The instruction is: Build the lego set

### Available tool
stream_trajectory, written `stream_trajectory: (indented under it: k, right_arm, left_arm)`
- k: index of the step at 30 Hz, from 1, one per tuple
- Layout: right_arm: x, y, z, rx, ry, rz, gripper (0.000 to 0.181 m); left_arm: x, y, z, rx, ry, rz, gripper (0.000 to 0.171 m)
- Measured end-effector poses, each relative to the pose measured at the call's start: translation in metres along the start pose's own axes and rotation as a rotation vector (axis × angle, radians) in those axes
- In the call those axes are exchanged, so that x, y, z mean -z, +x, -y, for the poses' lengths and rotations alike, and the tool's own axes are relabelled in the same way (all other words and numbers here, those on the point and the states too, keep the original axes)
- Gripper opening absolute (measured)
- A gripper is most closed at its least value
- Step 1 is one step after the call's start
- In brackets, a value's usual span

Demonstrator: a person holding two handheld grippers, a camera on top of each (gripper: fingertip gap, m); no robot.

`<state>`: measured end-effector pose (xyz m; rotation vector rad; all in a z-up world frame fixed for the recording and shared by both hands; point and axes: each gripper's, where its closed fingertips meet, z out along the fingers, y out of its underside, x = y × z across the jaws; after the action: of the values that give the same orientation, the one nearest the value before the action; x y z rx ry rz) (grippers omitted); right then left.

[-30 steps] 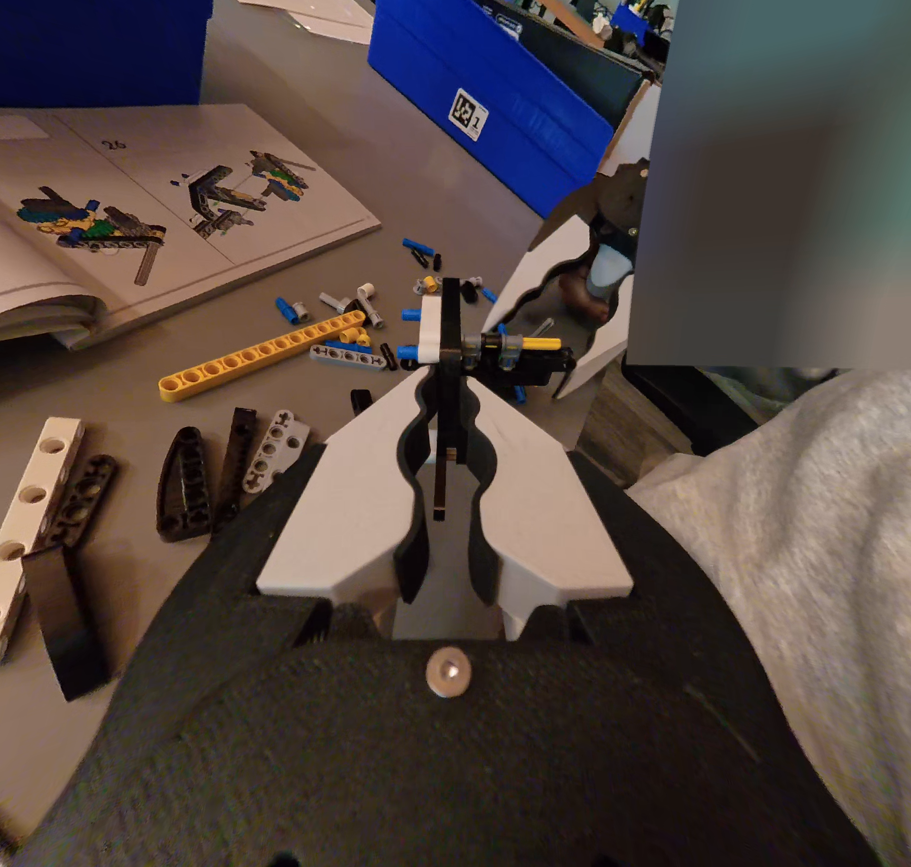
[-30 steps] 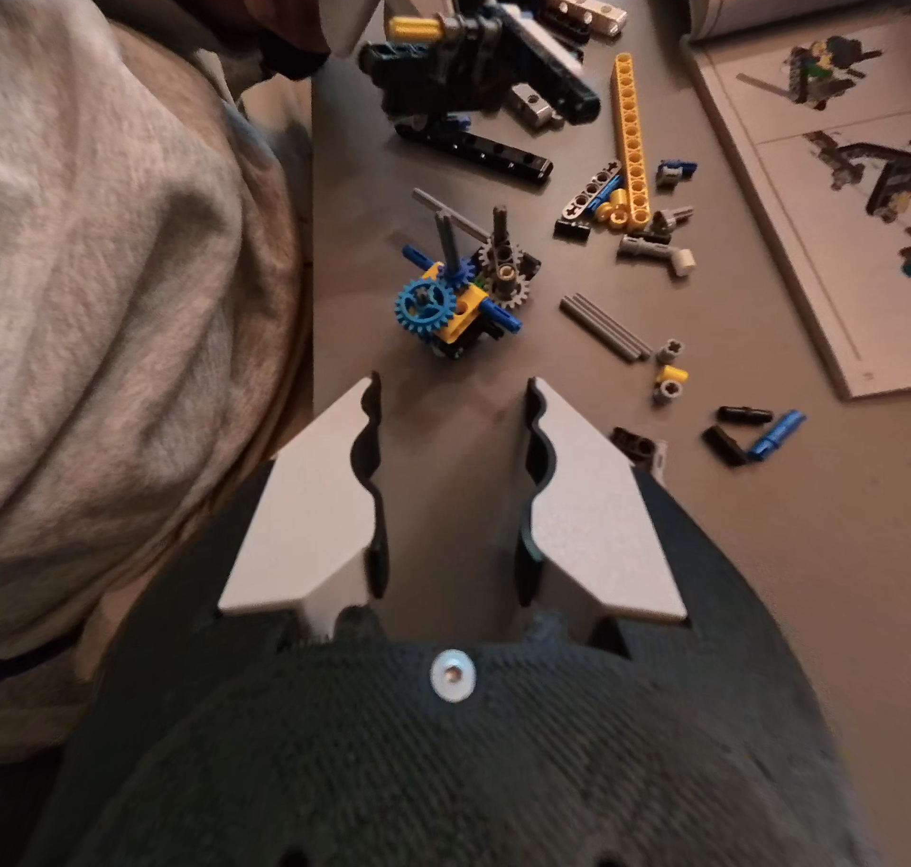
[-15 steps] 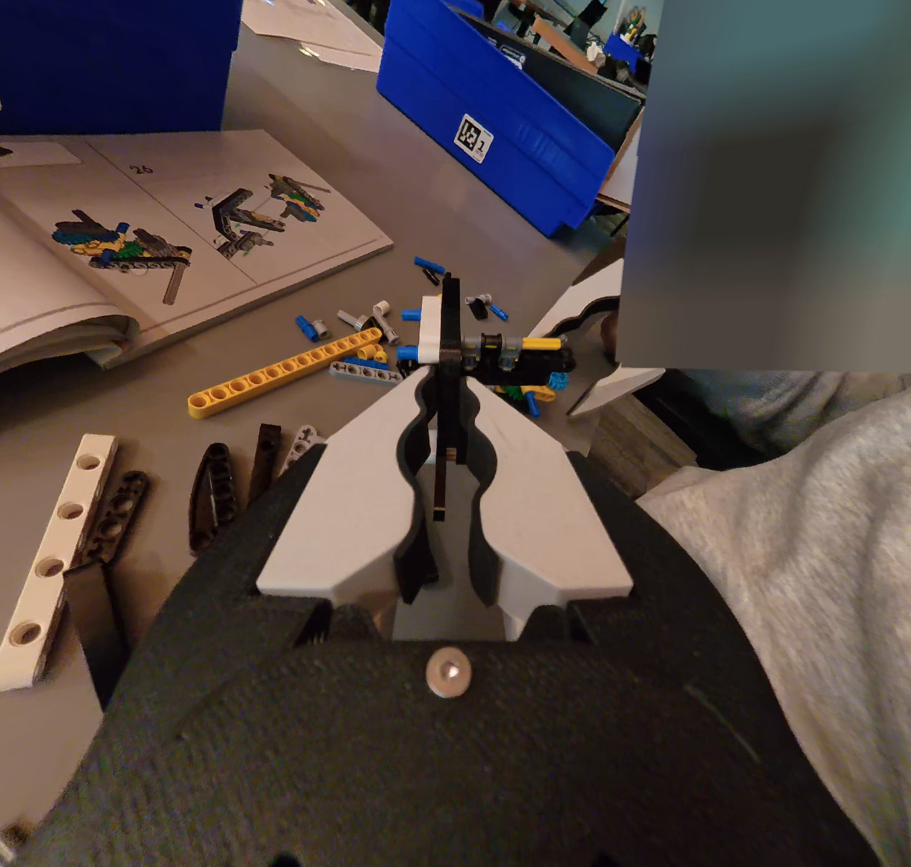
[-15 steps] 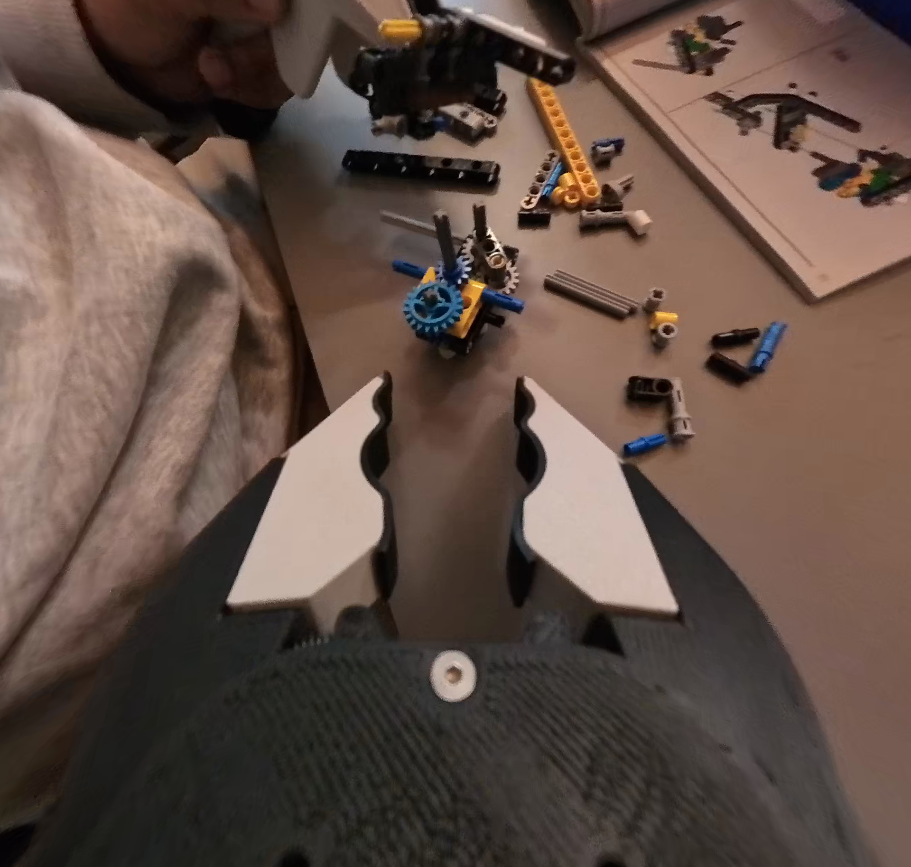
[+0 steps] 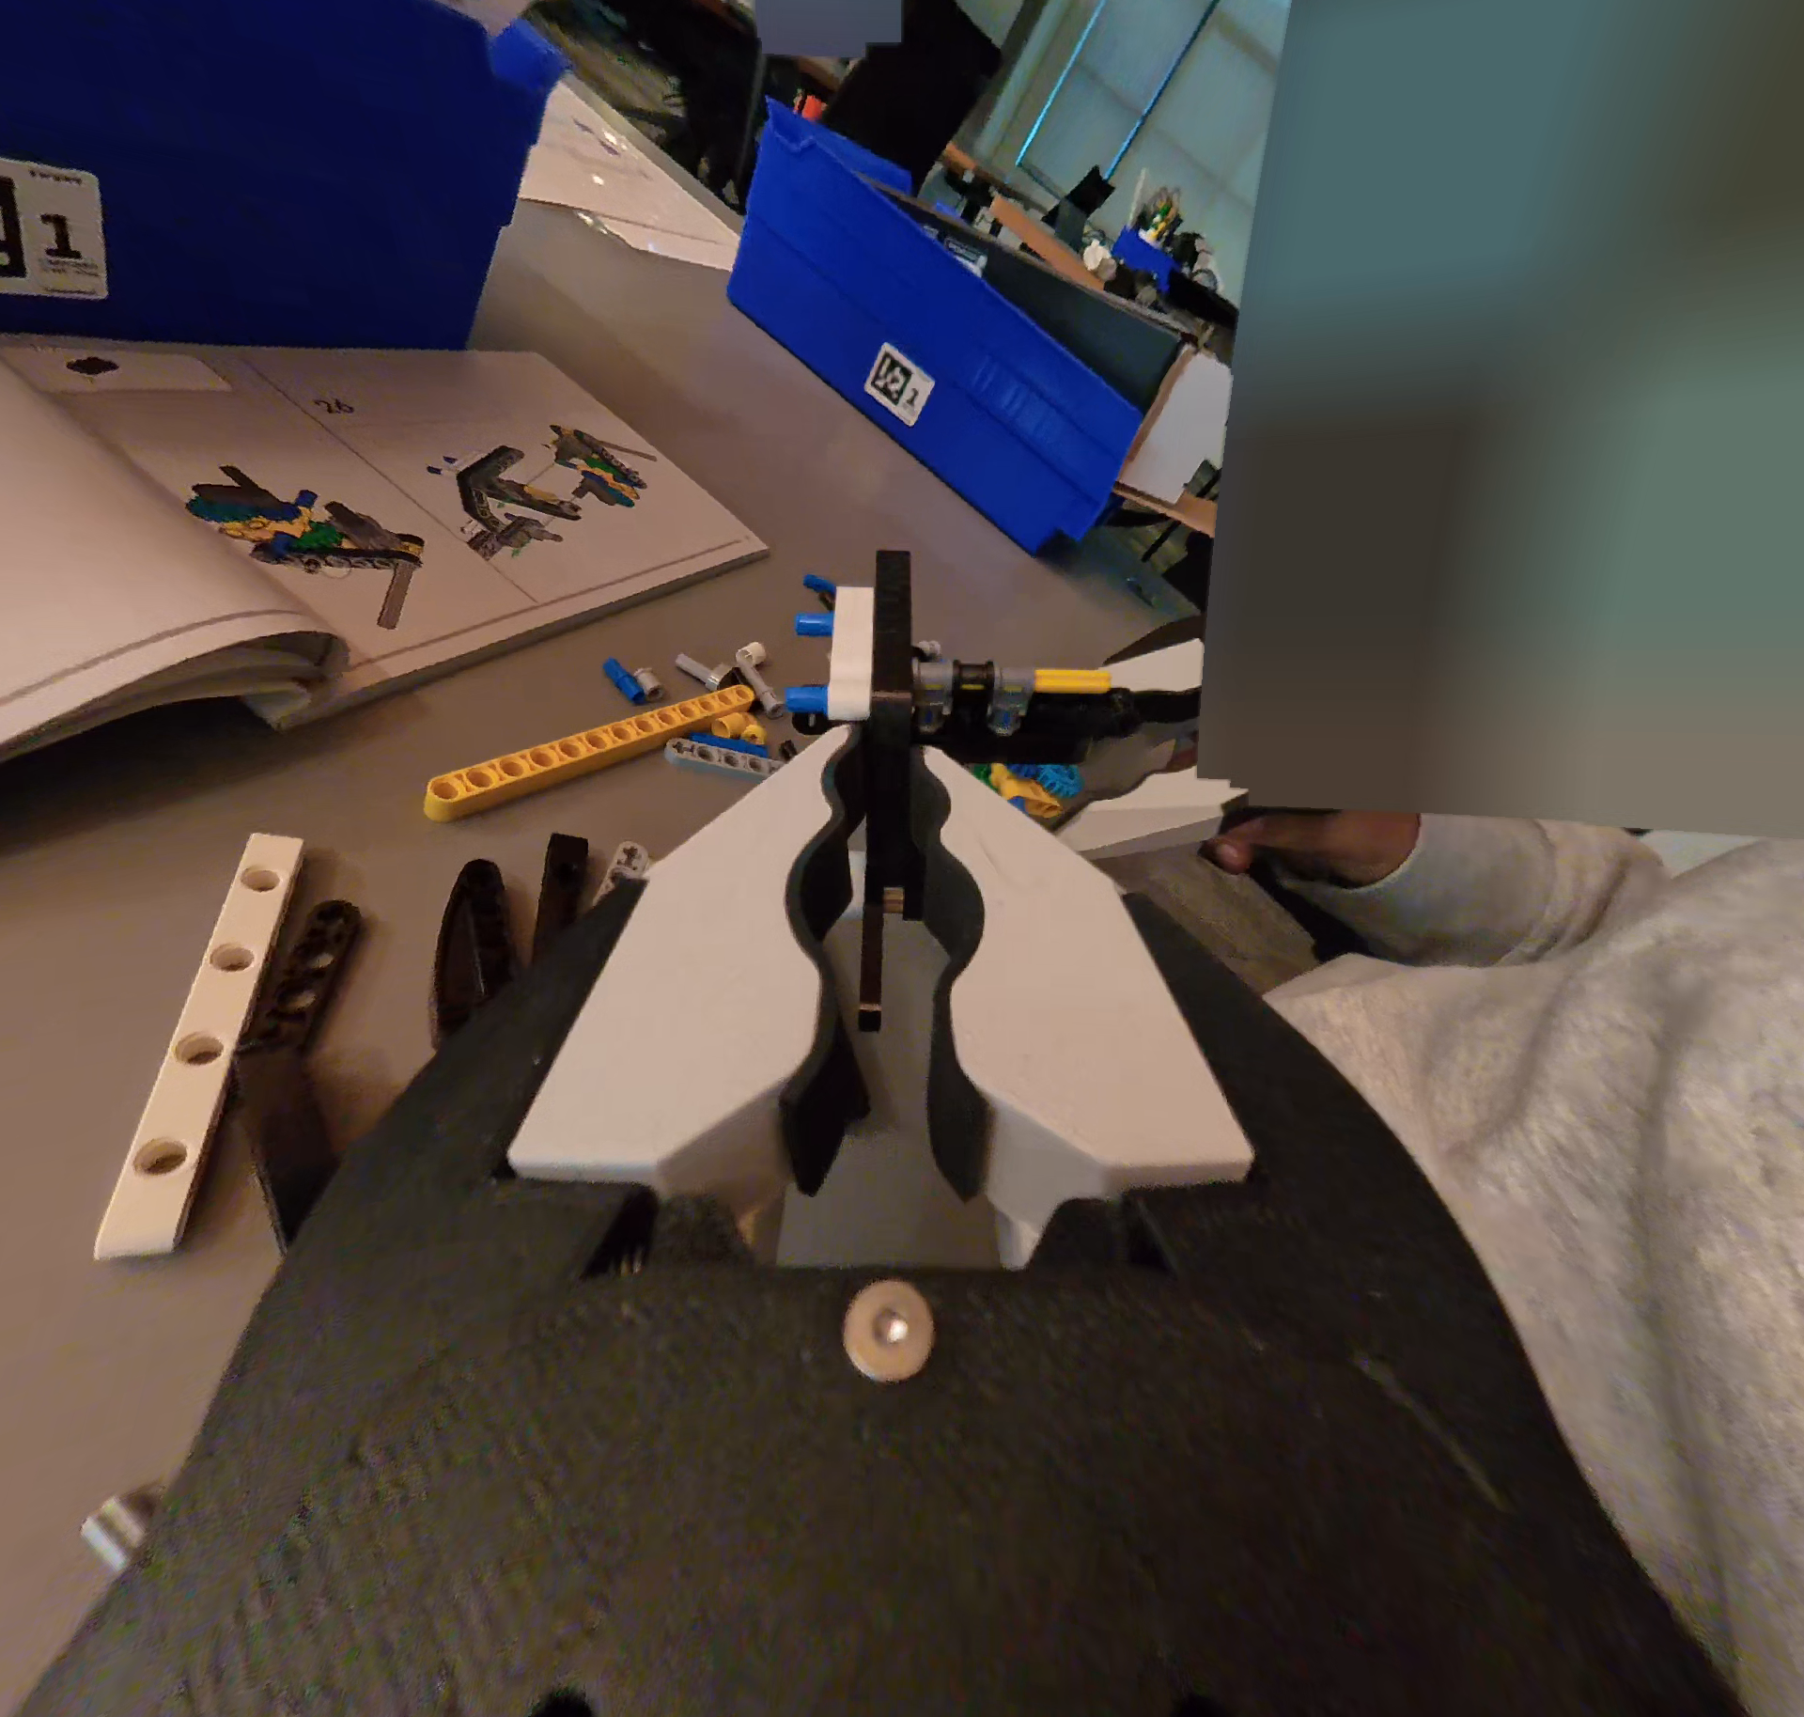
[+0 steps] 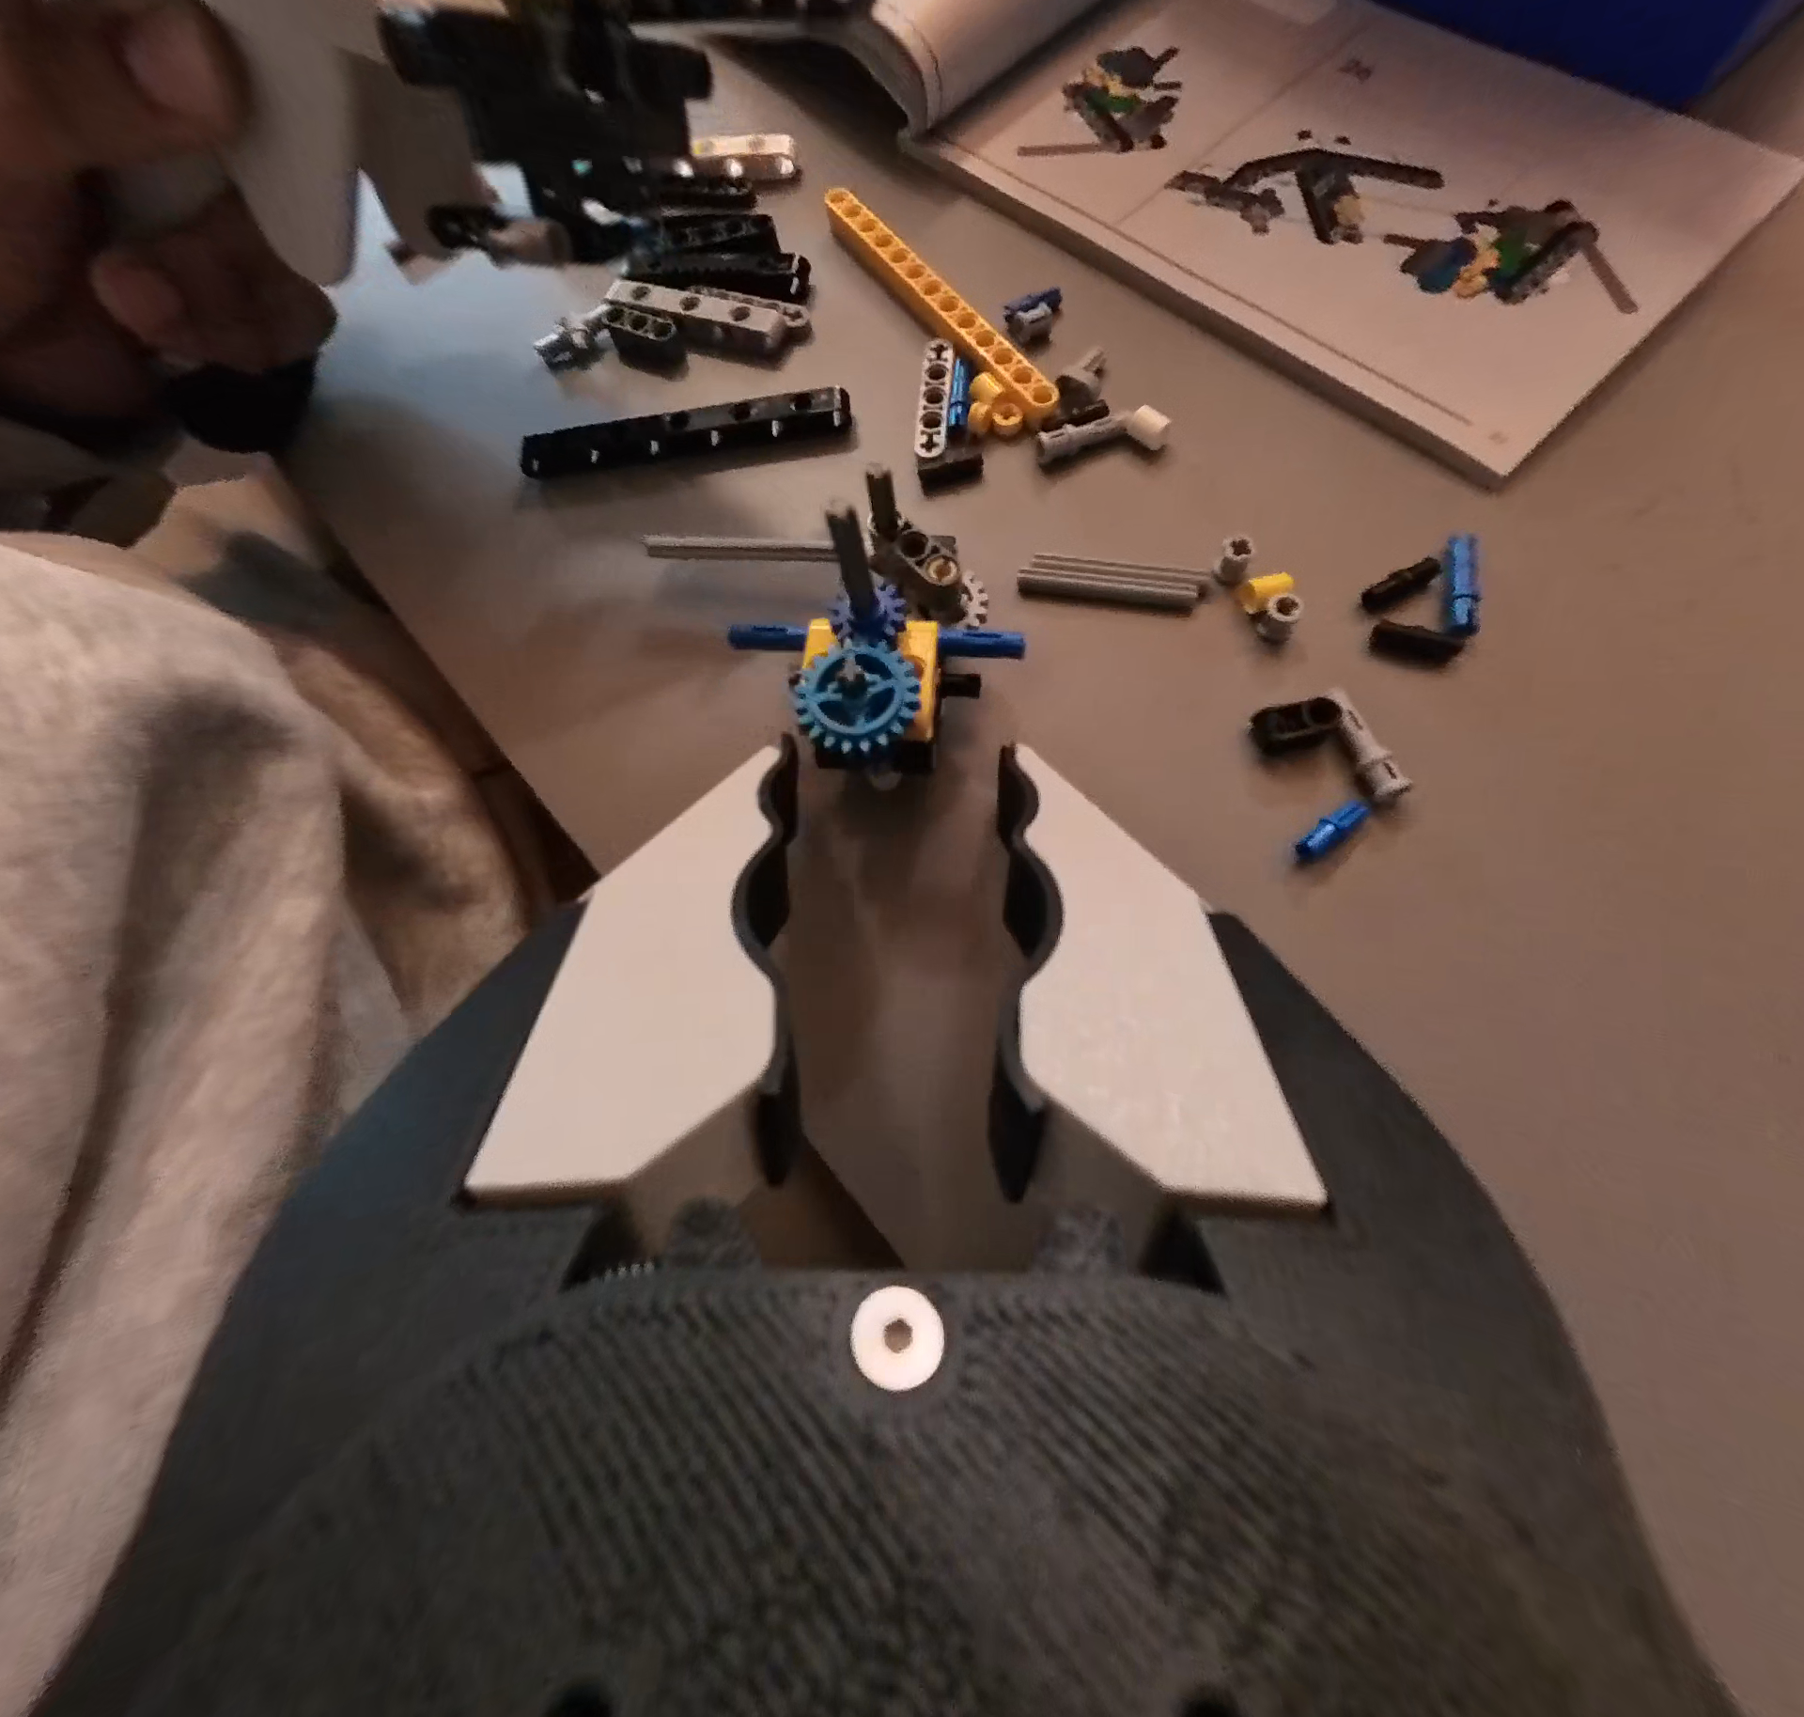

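Above the grey table (image 5: 605,332), the left gripper (image 5: 890,752) was clamped on a black beam assembly (image 5: 893,655) carrying a white block, blue pins and a yellow axle. The right gripper (image 6: 896,760) stood with jaws apart, empty, just short of the blue-geared gear block (image 6: 864,684) on the table. A yellow beam (image 6: 937,298) and an open instruction booklet (image 6: 1367,206) lay beyond.
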<state>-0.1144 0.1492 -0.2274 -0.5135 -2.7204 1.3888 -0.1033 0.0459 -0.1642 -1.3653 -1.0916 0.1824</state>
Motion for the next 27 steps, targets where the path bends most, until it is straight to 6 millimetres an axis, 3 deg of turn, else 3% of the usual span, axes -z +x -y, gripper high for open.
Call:
stream_trajectory:
  k: [5, 9, 12, 19, 22, 27]
  right_arm:
    - [-0.003, 0.003, -0.001, 0.003, -0.025, -0.056, 0.023]
    - [-0.003, 0.004, 0.004, -0.071, -0.012, -0.083, 0.023]
    - [-0.002, 0.007, 0.011, -0.205, 0.029, -0.084, 0.023]
    - [0.011, 0.02, 0.027, -0.701, 0.223, 0.053, 0.022]
    - [0.012, 0.024, 0.024, -0.787, 0.244, 0.063, 0.022]
    - [0.014, 0.022, 0.035, -0.876, 0.307, 0.121, 0.022]
  left_arm:
    - [0.015, 0.001, 0.014, 0.025, 0.056, -0.021, 0.004]
    - [0.025, -0.004, 0.019, 0.029, 0.072, -0.006, 0.006]
    - [0.03, -0.007, 0.022, 0.059, 0.094, -0.015, 0.005]
    - [0.037, -0.01, 0.026, 0.103, 0.121, -0.03, 0.005]
    - [0.038, -0.011, 0.027, 0.116, 0.127, -0.036, 0.005]
    - [0.039, -0.013, 0.028, 0.131, 0.135, -0.038, 0.005]
